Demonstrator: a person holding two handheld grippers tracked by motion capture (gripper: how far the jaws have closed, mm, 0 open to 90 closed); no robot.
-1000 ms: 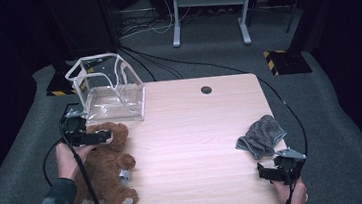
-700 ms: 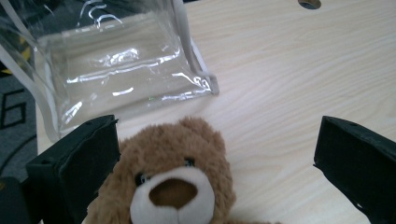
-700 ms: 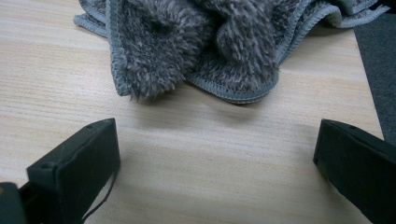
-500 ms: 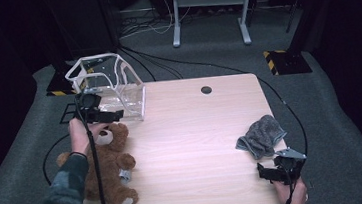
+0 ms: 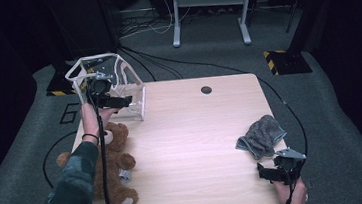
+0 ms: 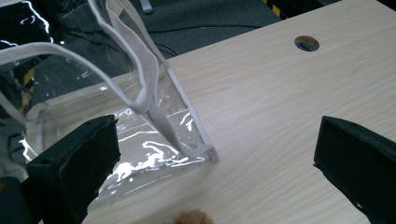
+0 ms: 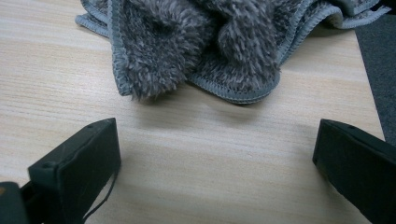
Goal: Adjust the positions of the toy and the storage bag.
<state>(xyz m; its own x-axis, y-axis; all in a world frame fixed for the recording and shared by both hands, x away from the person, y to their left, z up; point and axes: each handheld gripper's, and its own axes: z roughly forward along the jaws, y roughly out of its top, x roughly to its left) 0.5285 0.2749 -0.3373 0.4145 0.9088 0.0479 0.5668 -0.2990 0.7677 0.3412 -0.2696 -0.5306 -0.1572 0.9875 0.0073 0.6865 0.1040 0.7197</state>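
A clear plastic bag with white straps (image 5: 112, 83) stands upright at the table's far left corner. My left gripper (image 5: 121, 101) hovers open just in front of it; in the left gripper view the clear bag (image 6: 140, 130) lies between and beyond the wide-apart jaws. A brown teddy bear (image 5: 112, 161) lies on its back at the near left, partly under the person's forearm. A crumpled grey towel (image 5: 261, 135) rests at the near right. My right gripper (image 5: 266, 171) stands open just short of it, and the grey towel (image 7: 210, 42) fills the top of the right gripper view.
The wooden table (image 5: 193, 146) has a round cable hole (image 5: 206, 90) near its far edge. Black cables trail from both grippers and over the grey floor. A white desk frame (image 5: 207, 9) stands beyond the table.
My left gripper has moved away from the teddy bear, up and toward the far left, to the clear bag. The right gripper has stayed in place.
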